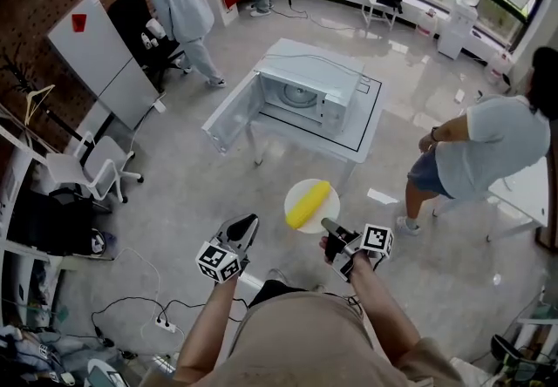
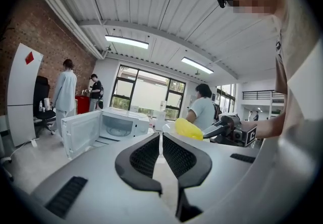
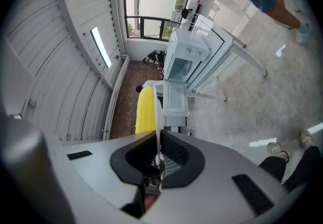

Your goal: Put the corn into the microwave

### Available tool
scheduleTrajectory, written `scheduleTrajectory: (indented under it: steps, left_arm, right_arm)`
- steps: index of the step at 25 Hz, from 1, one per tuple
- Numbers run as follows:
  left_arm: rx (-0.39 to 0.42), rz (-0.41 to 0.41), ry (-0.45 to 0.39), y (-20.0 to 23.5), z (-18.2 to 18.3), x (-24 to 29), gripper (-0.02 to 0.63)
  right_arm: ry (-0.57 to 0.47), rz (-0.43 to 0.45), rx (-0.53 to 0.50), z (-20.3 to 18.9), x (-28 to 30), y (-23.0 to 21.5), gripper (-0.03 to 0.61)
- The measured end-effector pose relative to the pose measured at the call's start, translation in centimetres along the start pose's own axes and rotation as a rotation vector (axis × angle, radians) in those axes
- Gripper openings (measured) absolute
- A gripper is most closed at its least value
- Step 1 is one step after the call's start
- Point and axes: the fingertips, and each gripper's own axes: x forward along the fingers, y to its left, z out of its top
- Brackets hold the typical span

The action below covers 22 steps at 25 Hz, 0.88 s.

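Observation:
A yellow corn cob [image 1: 308, 204] lies on a round white plate [image 1: 327, 207]. My right gripper [image 1: 327, 225] is shut on the plate's near rim and carries it level above the floor. In the right gripper view the plate [image 3: 157, 112] shows edge-on between the jaws, with the corn [image 3: 146, 109] on its left. My left gripper [image 1: 247, 221] is shut and empty, just left of the plate. Its own view shows the jaws together [image 2: 160, 136] and the corn [image 2: 187, 128] to the right. Ahead stands the white microwave [image 1: 305, 89] on a white table [image 1: 366, 128], its door [image 1: 234, 111] swung wide open to the left.
One person [image 1: 488, 150] stands right of the table and another [image 1: 183, 6] at the back left. A white panel [image 1: 105, 58] and a white chair [image 1: 87, 172] are at the left. Cables and a power strip [image 1: 161, 322] lie on the floor near my left side.

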Motion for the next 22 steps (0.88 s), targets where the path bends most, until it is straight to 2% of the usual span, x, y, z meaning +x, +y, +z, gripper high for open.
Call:
scheduleTrajectory:
  steps: [4, 15, 22]
  left_arm:
    - [0.013, -0.037, 0.004, 3.2, 1.0, 0.6, 0.011]
    - [0.028, -0.114, 0.009, 11.2, 1.7, 1.7, 0.011]
    - [0.049, -0.153, 0.009, 13.1, 2.8, 2.4, 0.011]
  right_arm:
    - [-0.036, -0.010, 0.021, 0.6, 2.6, -0.2, 0.017]
    - [-0.130, -0.010, -0.004, 2.3, 9.6, -0.4, 0.017]
    - [-0.152, -0.023, 0.042, 2.3, 11.9, -0.4, 0.017]
